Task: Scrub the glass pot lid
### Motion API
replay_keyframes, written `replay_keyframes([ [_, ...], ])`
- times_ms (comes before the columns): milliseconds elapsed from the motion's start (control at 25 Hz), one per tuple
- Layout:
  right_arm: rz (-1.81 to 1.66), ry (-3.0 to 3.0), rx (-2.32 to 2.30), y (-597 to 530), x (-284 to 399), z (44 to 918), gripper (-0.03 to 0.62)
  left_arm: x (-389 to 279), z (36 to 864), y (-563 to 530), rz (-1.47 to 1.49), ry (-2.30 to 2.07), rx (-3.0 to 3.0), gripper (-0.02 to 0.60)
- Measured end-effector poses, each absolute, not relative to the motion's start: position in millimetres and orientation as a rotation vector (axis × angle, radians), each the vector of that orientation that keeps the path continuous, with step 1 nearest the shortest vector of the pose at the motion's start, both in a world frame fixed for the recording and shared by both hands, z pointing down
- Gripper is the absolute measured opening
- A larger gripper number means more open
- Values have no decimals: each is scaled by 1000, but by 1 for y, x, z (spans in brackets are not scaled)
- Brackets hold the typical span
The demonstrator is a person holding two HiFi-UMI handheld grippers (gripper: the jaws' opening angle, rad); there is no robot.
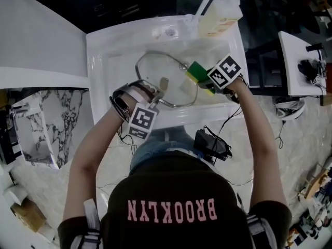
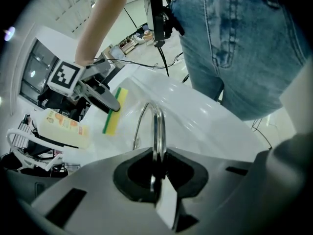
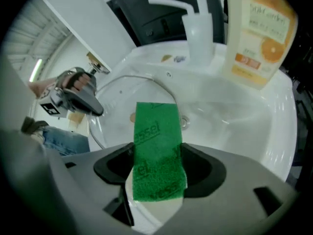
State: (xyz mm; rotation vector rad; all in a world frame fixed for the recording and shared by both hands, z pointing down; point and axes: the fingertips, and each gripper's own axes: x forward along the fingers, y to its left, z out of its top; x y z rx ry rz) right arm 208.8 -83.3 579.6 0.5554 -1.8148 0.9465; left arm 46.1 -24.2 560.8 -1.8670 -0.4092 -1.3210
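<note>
The glass pot lid [image 1: 168, 70], clear with a metal rim, is held tilted over the white sink [image 1: 104, 61]. My left gripper [image 1: 157, 92] is shut on its near rim; in the left gripper view the rim [image 2: 157, 126] runs straight into the jaws of that gripper [image 2: 155, 174]. My right gripper [image 1: 203, 78] is shut on a green and yellow sponge [image 1: 196, 71] at the lid's right edge. In the right gripper view the sponge [image 3: 156, 148] fills the jaws, green side up, with the lid [image 3: 122, 99] and left gripper [image 3: 80, 96] beyond it.
An orange-labelled soap bottle [image 1: 220, 15] stands on the sink's back right corner beside the white faucet [image 3: 195, 26]. The drain [image 3: 184, 122] lies under the lid. A white counter [image 1: 36, 40] is to the left. A person's jeans [image 2: 239, 43] press against the sink's front.
</note>
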Motion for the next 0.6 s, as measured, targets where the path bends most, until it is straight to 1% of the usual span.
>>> replay_keyframes([
  [160,990,-1974,602,-84,189,539,287,47,560,-25,-1320,-409,-1868,35],
  [280,1030,-2069,579,-81,162,522,287,46,560,-26,-1320,-406,-1857,35],
  [600,1037,-2100,463,-78,94,541,287,47,560,-25,-1318,-398,-1842,35],
])
